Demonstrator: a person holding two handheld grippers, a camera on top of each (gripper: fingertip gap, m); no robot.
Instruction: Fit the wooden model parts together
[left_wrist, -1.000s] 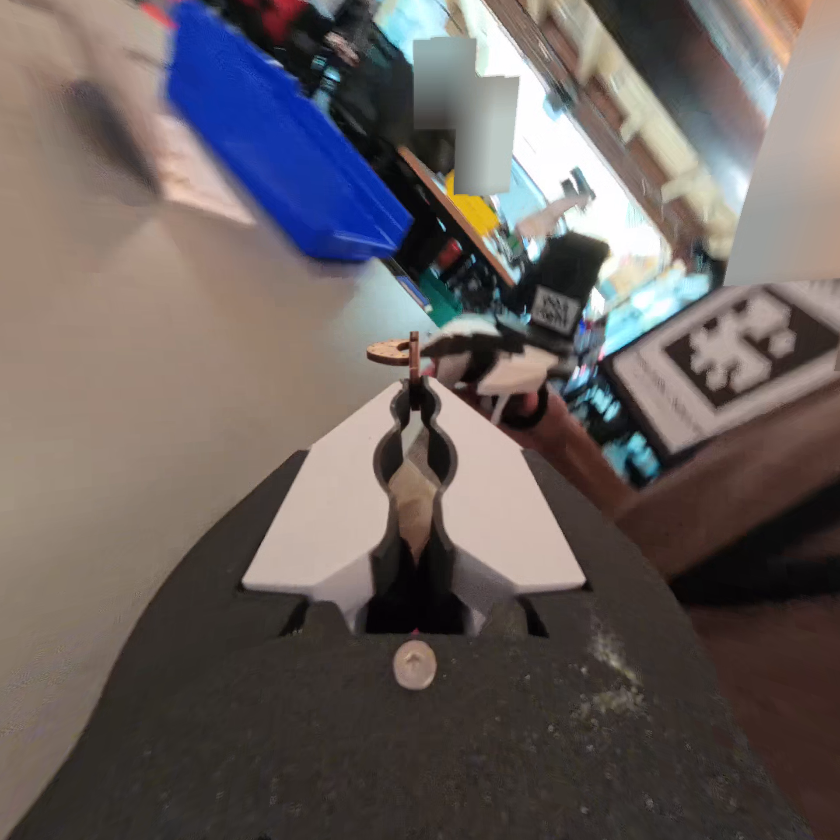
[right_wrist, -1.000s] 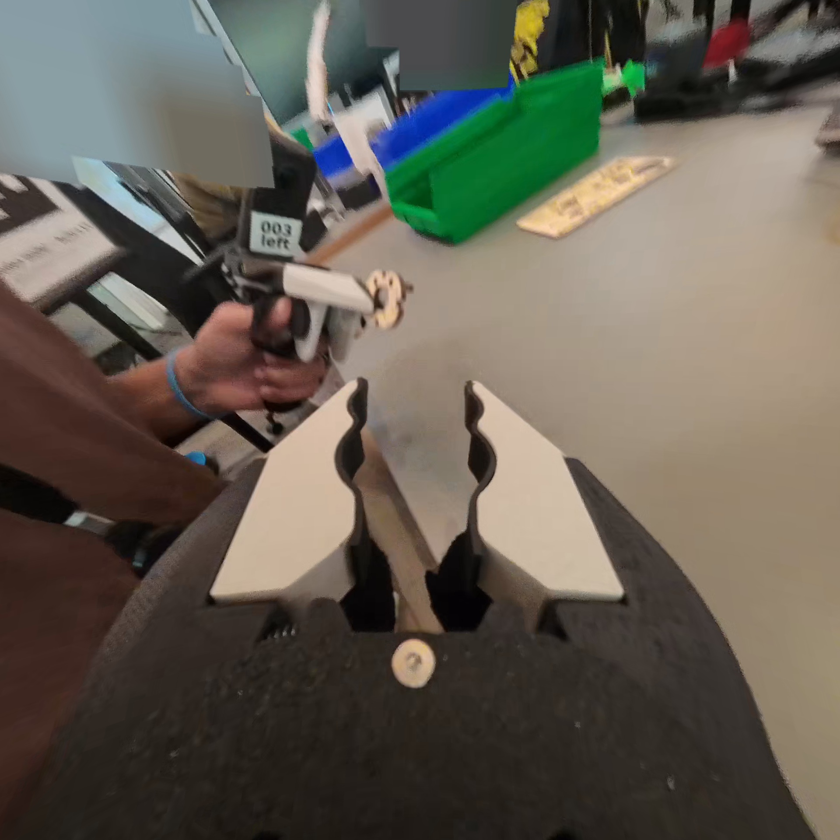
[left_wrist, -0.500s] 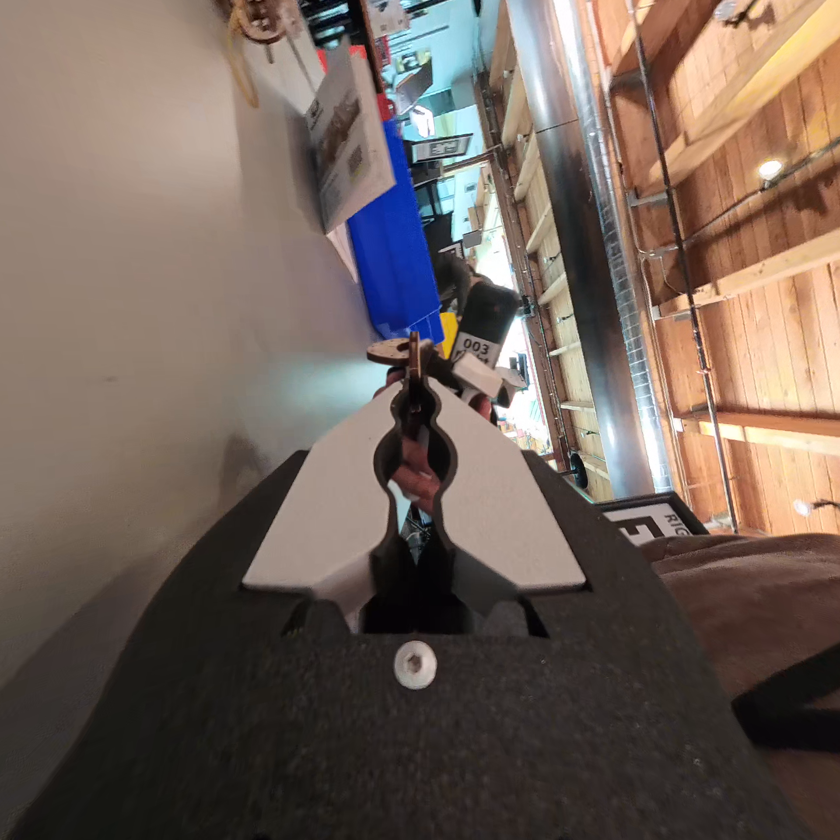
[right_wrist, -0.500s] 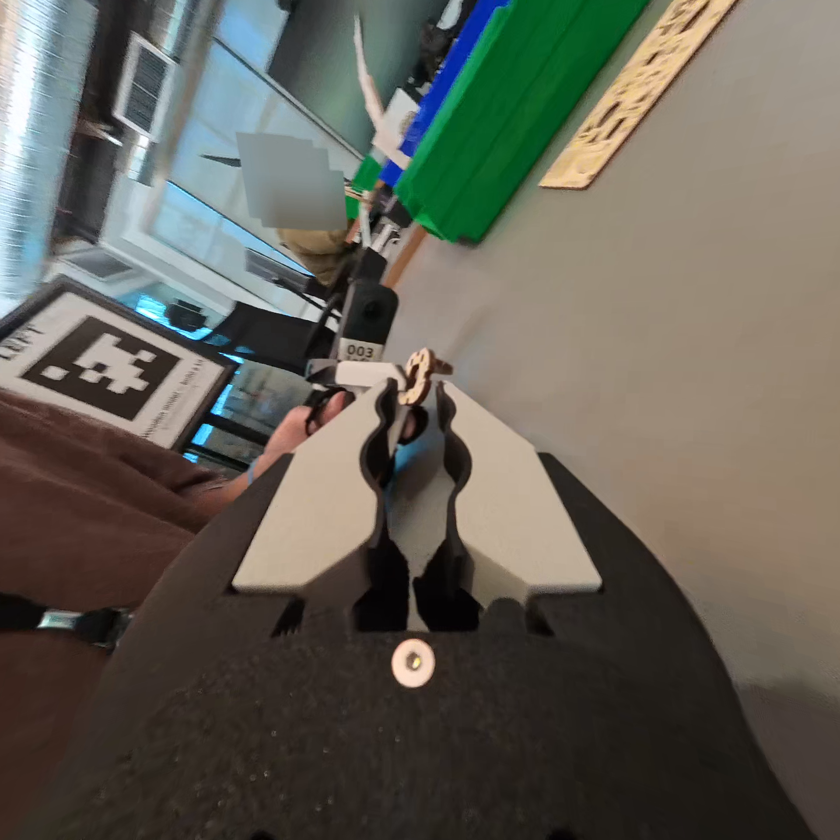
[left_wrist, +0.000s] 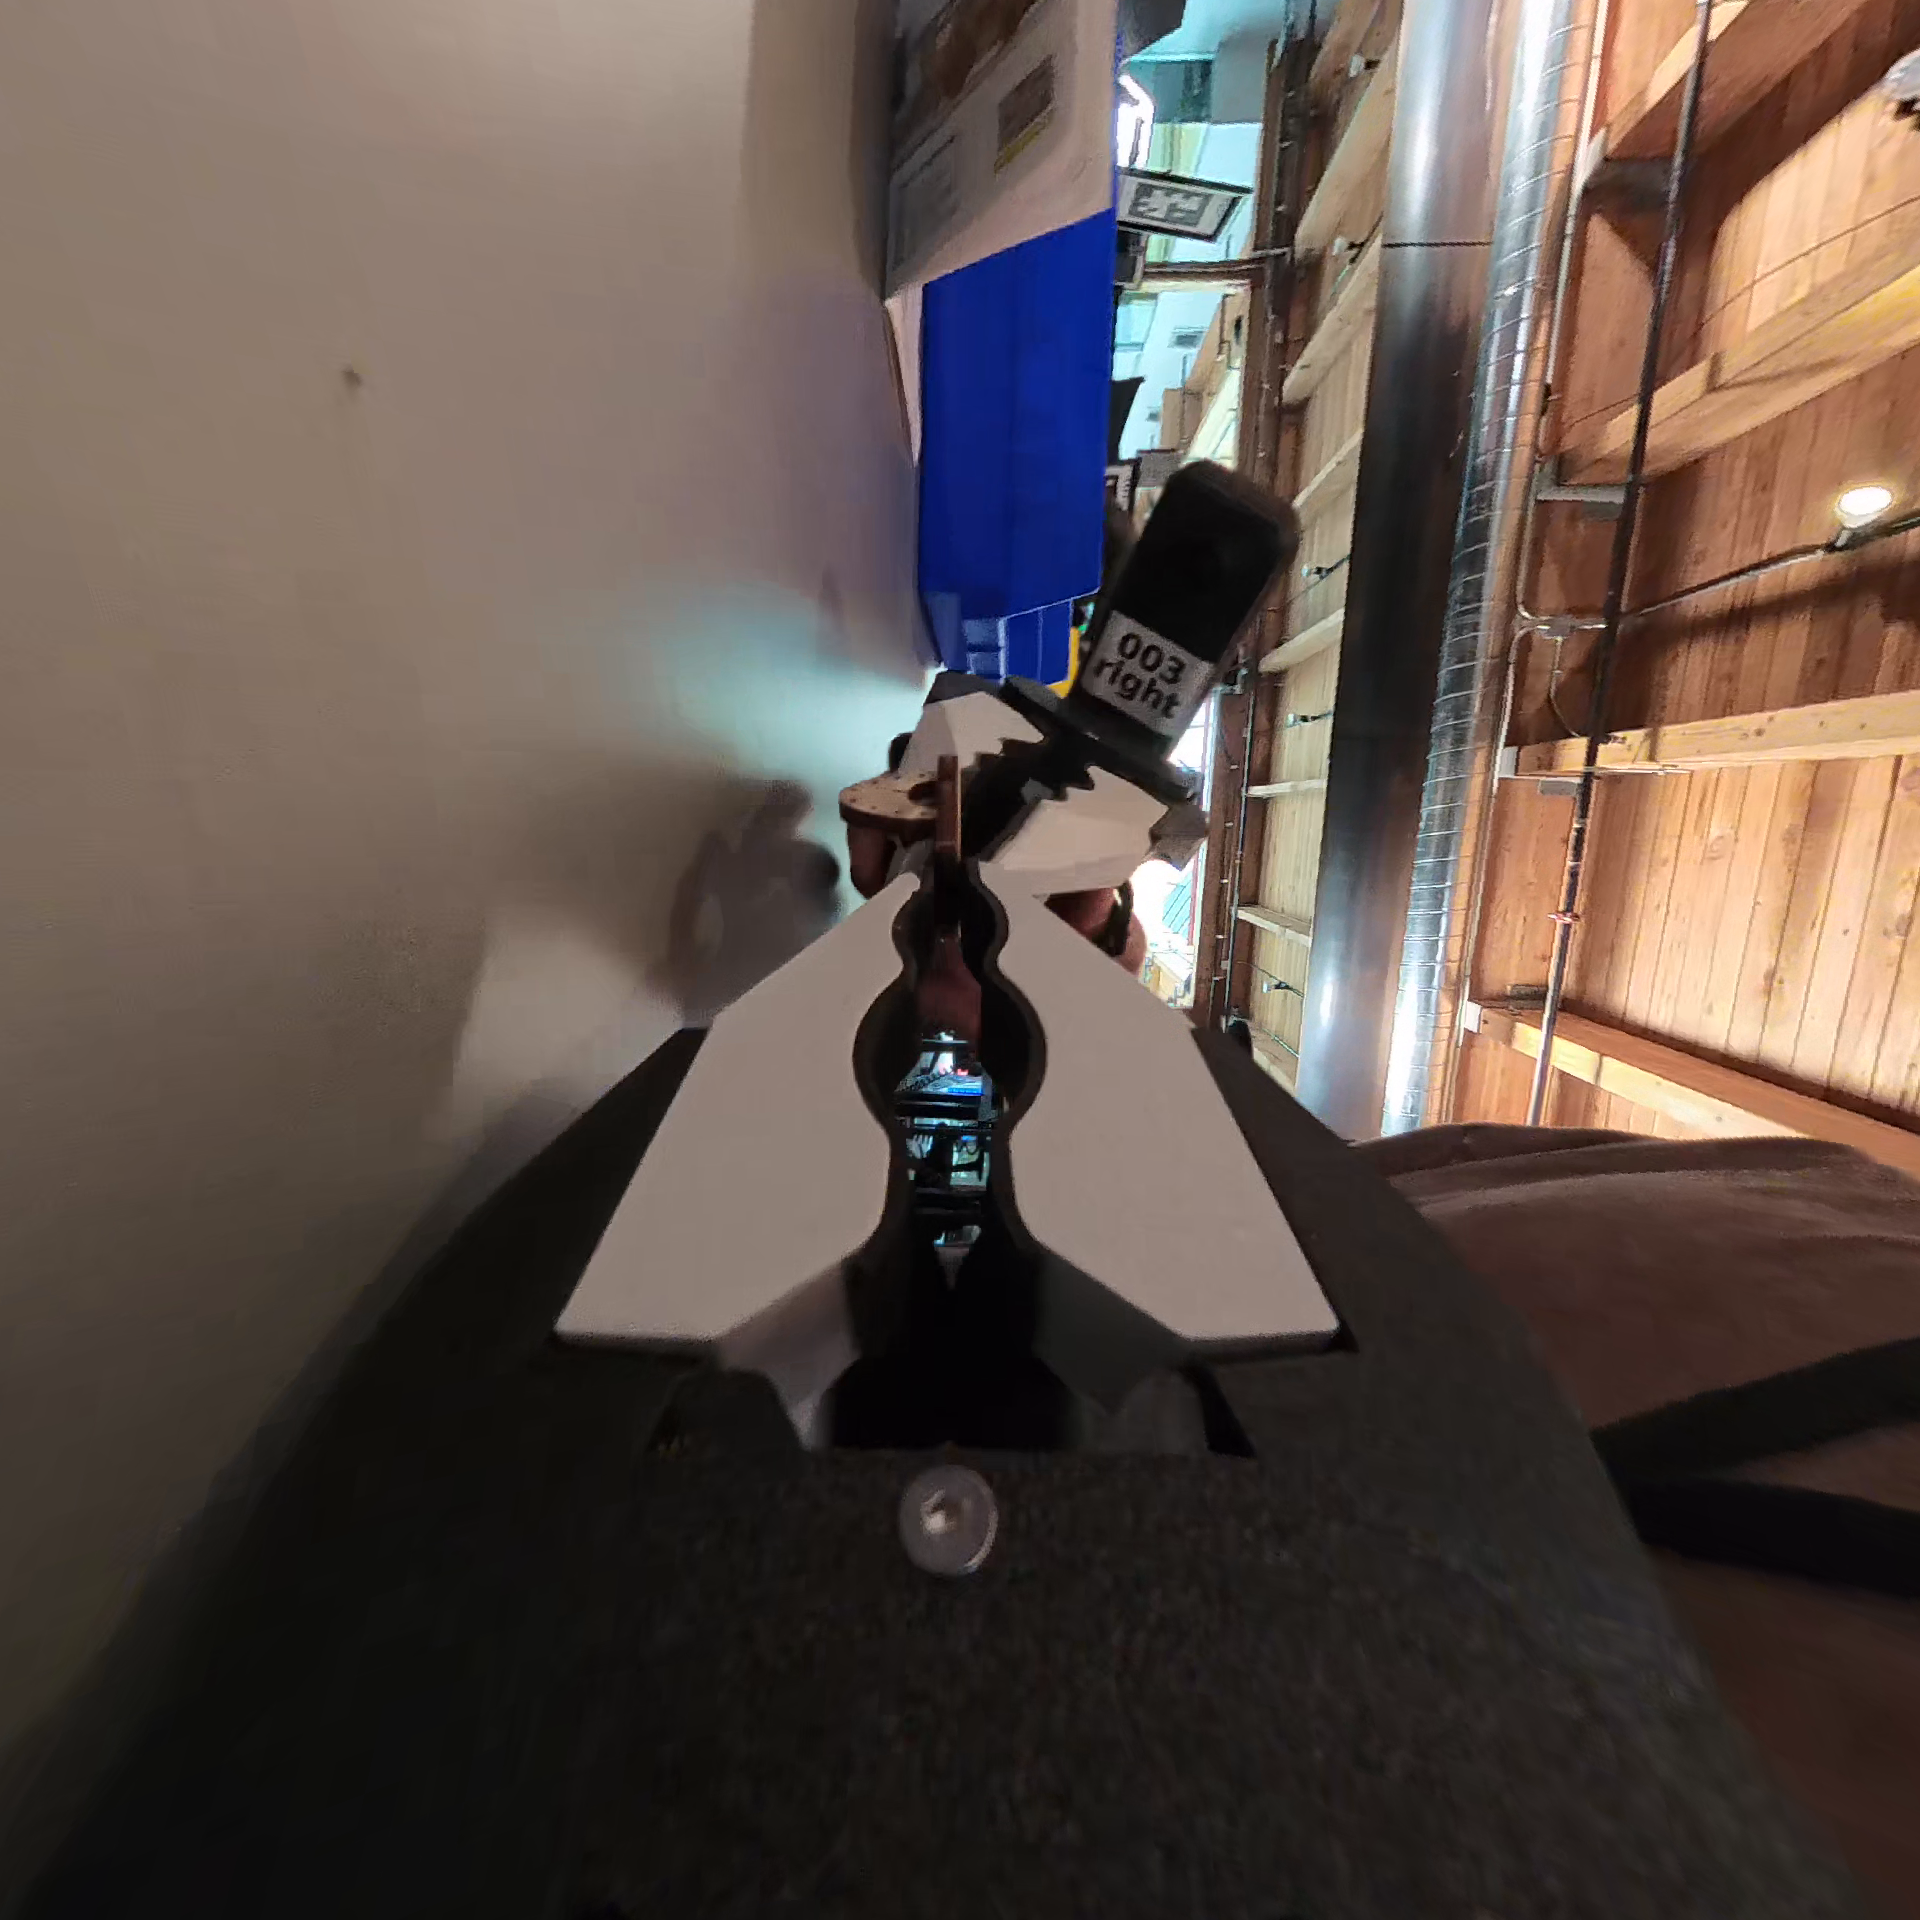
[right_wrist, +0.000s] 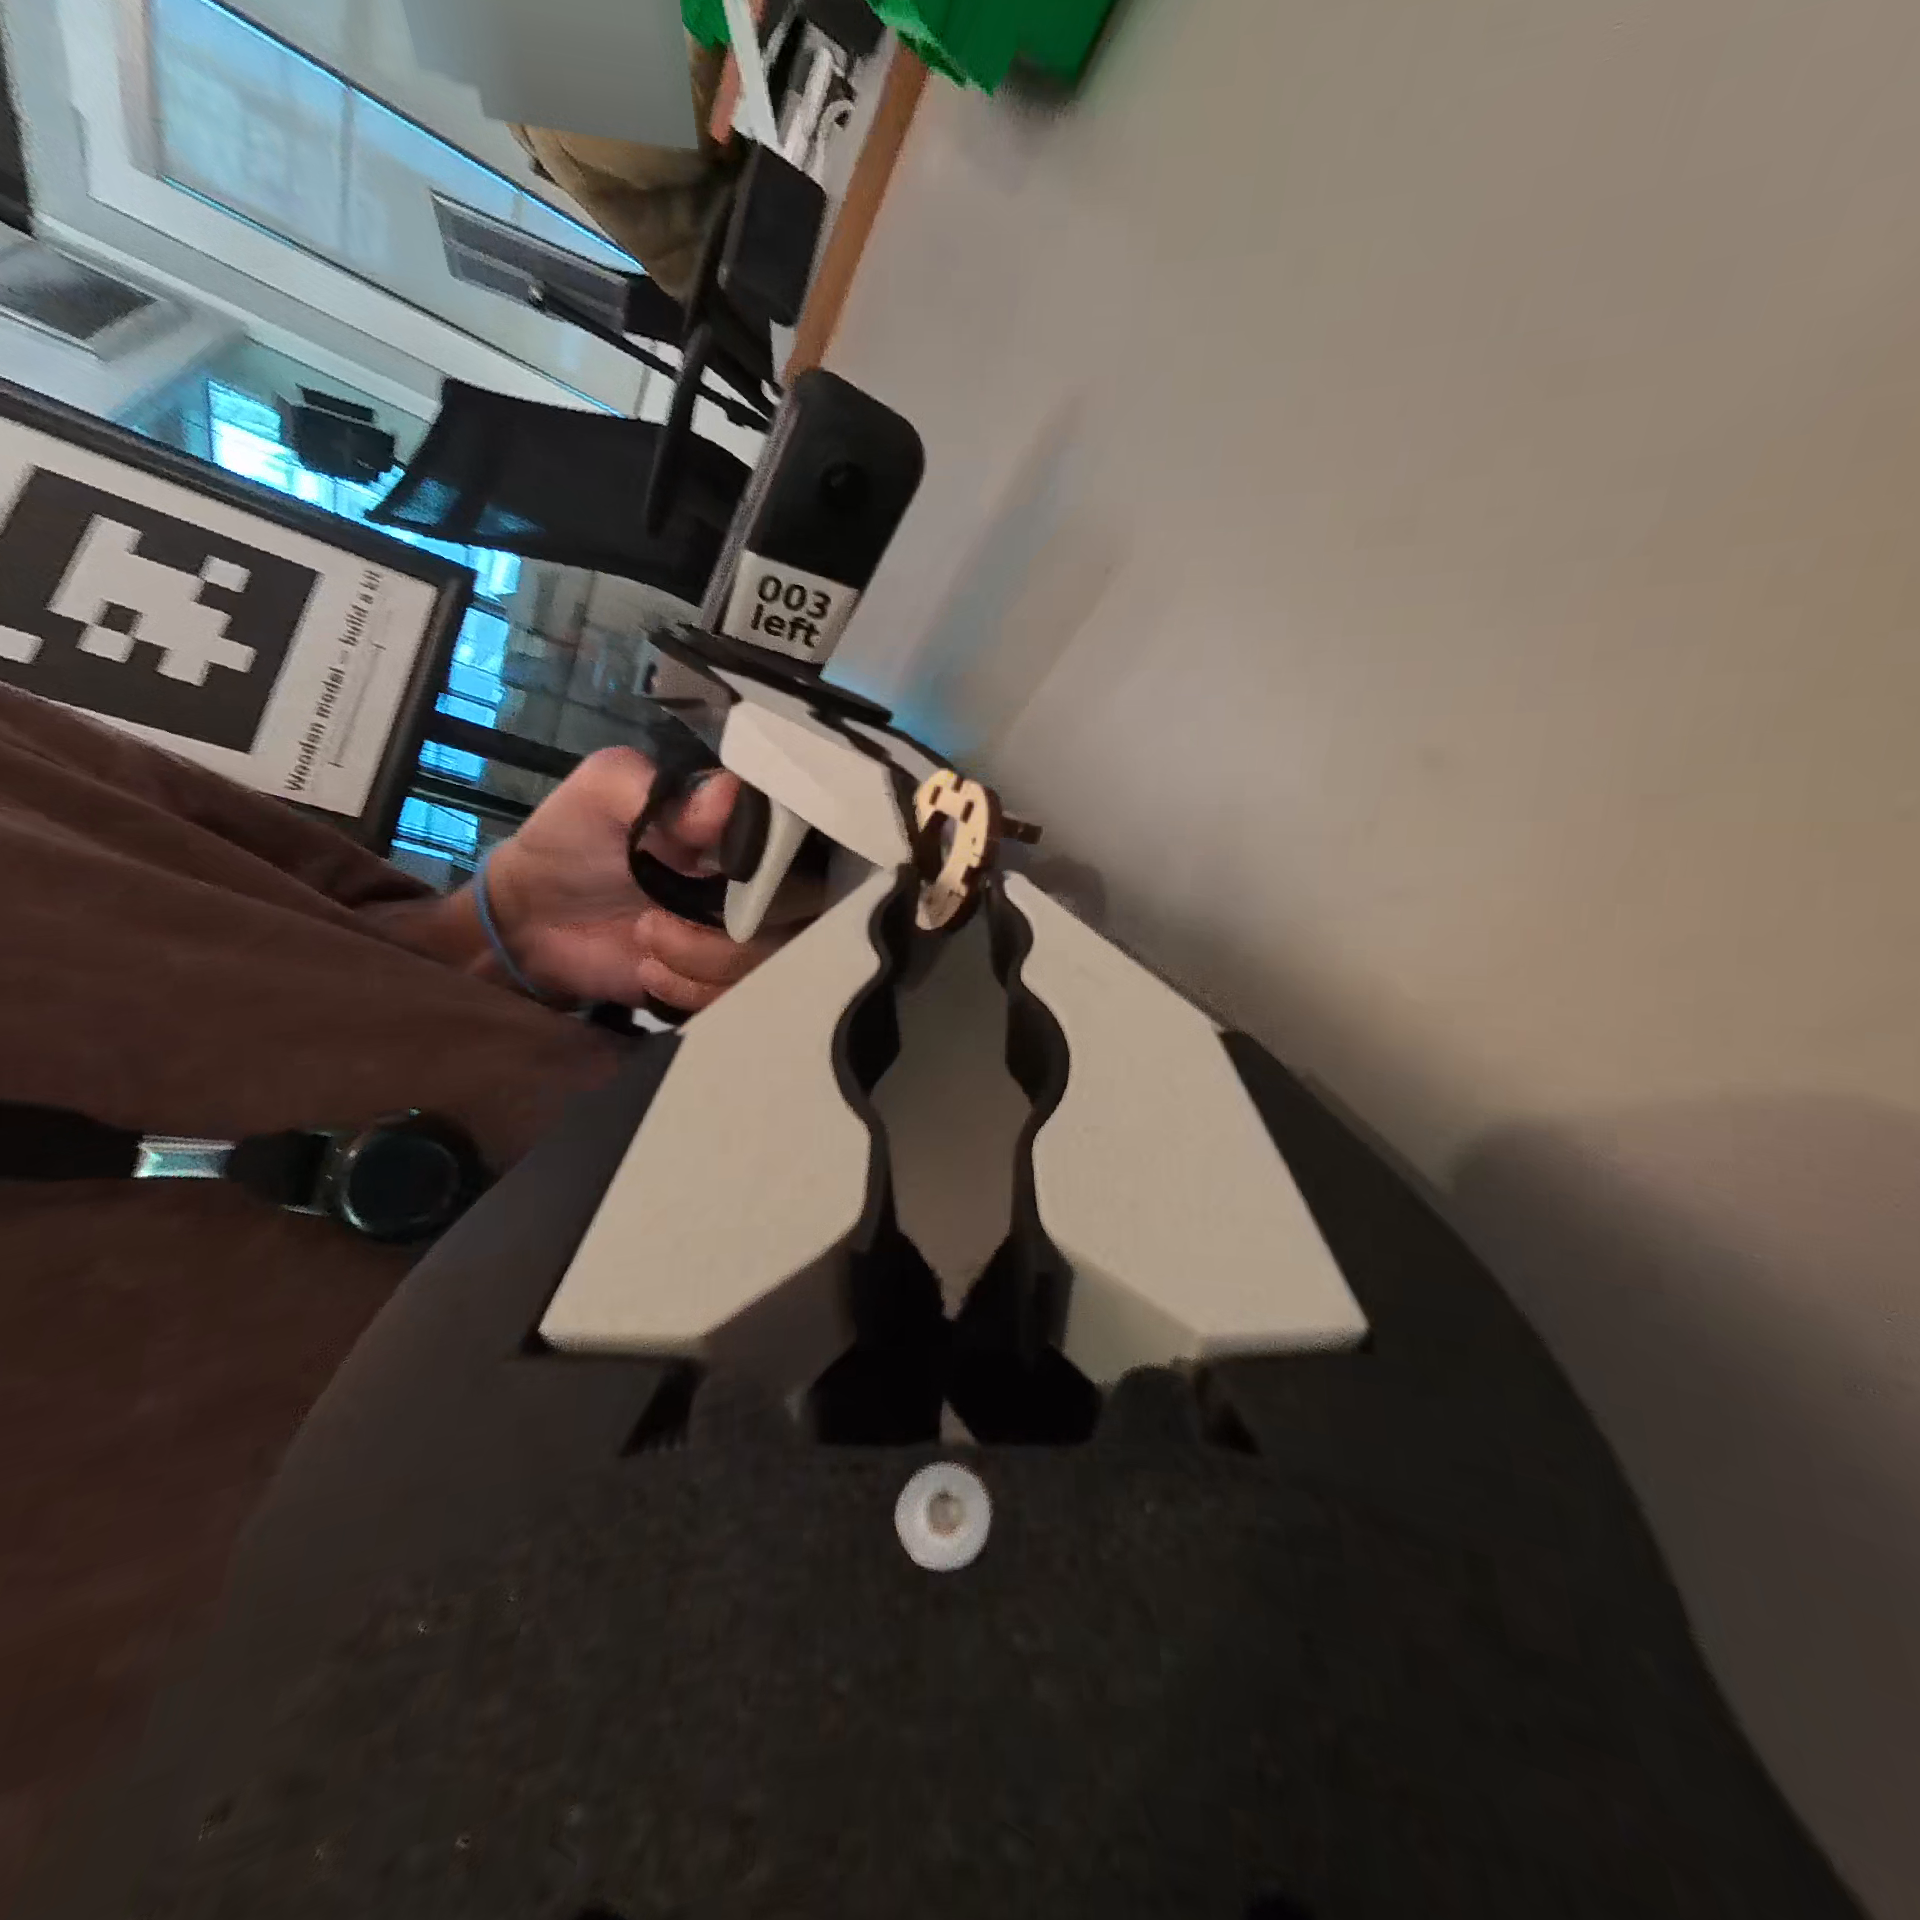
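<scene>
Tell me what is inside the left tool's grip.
The left tool pinches a thin wooden strip edge-on, slotted through a round wooden disc. The strip's clamped end is hidden between the fingers.

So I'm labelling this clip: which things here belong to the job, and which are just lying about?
In the job:
- wooden part
- left hand-held gripper, shut on it
- right hand-held gripper, fingers either side of it

Lying about:
- blue bin
- green bin
- marker board
</scene>
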